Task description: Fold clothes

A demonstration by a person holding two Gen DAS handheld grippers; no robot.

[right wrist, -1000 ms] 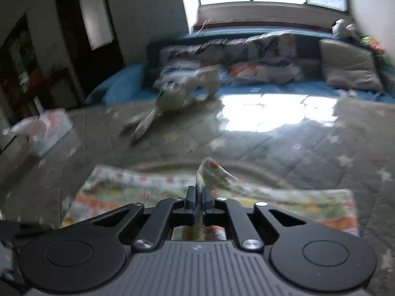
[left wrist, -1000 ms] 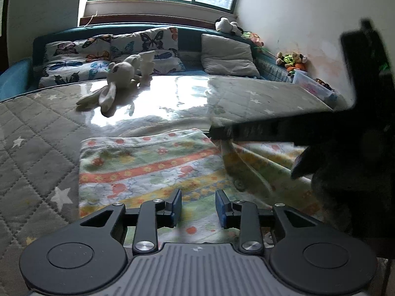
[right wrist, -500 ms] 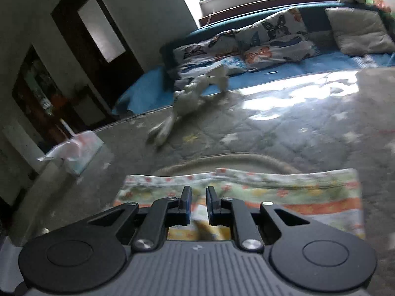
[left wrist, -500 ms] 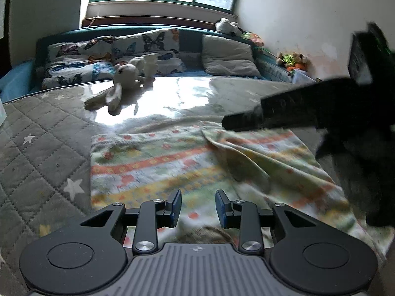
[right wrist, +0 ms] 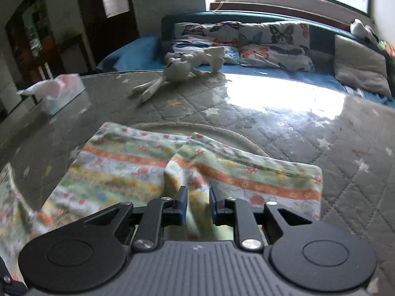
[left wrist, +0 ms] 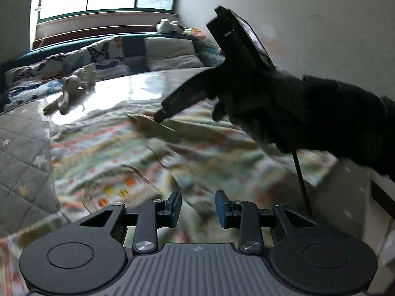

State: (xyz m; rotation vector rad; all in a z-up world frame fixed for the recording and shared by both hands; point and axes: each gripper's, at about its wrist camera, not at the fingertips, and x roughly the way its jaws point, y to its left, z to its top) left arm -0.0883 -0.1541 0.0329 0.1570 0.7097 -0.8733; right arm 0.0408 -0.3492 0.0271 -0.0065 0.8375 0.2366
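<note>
Since the earlier frame the right gripper [right wrist: 197, 204] has let go of the fold it pinched: its jaws have just been opening and now stand slightly apart, with striped floral garment [right wrist: 197, 172] cloth lying loose between them. The left gripper [left wrist: 197, 208] has shifted across the garment [left wrist: 118, 153]; its jaws are apart, clamping nothing. The garment lies spread on the grey star-quilted mattress [right wrist: 296, 128]. A white plush rabbit [right wrist: 180, 71] lies at 11 o'clock.
</note>
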